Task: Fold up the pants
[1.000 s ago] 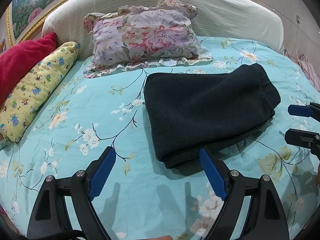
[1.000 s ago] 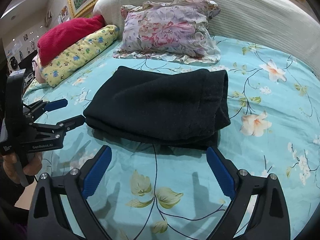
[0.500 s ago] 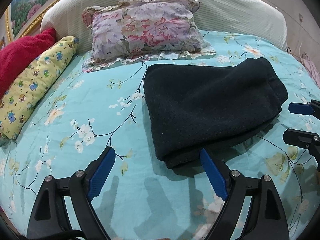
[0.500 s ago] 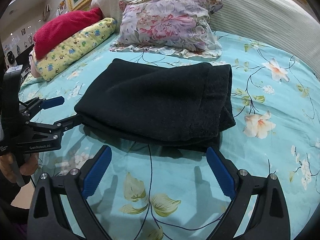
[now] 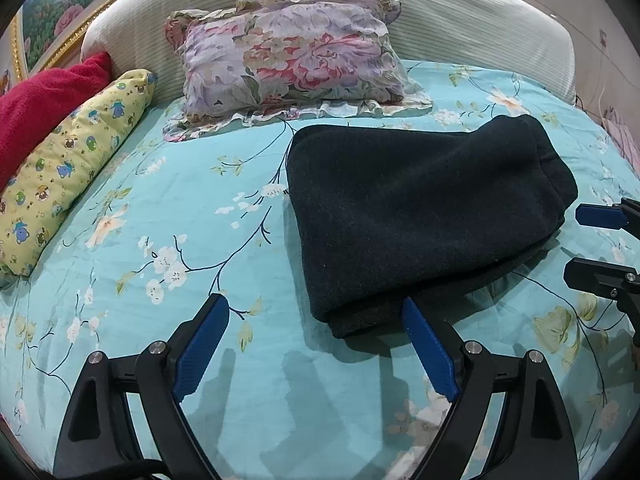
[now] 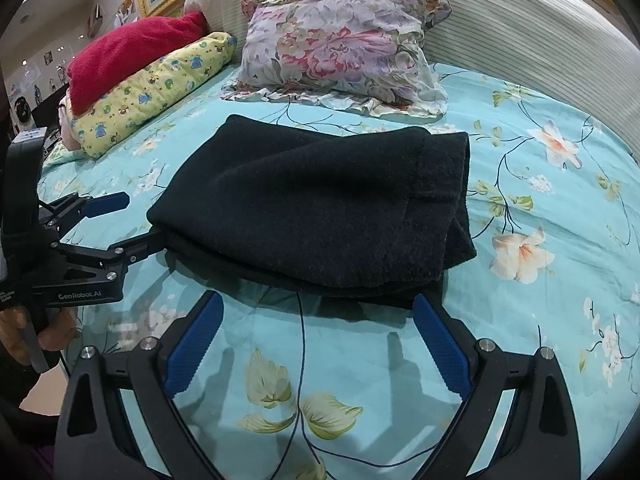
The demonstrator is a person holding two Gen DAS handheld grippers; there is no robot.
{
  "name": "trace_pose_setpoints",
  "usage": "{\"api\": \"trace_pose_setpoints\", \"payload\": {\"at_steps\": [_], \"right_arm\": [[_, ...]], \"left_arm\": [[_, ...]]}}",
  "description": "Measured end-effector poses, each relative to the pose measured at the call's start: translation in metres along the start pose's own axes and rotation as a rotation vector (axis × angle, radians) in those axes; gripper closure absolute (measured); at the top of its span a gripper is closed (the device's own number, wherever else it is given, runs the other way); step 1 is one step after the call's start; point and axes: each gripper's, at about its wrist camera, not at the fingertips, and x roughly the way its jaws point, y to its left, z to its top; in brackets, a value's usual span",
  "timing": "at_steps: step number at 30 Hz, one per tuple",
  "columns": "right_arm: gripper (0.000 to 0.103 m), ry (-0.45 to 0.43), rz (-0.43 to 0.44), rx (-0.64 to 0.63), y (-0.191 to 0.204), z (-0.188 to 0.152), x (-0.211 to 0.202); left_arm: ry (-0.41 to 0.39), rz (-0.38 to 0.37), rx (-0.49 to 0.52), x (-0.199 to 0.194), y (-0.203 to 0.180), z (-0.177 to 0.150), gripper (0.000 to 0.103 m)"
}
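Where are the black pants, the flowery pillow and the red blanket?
folded black fleece pants [image 6: 320, 208]: right wrist view, middle of top layer.
purple flowery ruffled pillow [image 5: 288, 52]: left wrist view, pillow's centre.
fuzzy red blanket [image 6: 132, 54]: right wrist view, its middle.

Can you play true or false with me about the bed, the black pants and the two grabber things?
1. The black pants lie folded on the blue flowery bedsheet. True.
2. The right gripper is squeezing the pants. False: its fingers are open, holding nothing.
3. The flowery pillow sits behind the pants, by the headboard. True.
4. The red blanket lies under the yellow pillow. False: it rests on top of it.
5. The left gripper is open. True.
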Motion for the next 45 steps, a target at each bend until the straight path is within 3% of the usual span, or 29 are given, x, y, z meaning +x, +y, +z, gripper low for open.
{"api": "trace_pose_setpoints", "payload": {"at_steps": [45], "right_arm": [[0.007,-0.023,0.013,0.013,-0.003,0.009,-0.001]], "left_arm": [[-0.004,0.009,-0.031,0.001,0.006,0.016,0.013]]}}
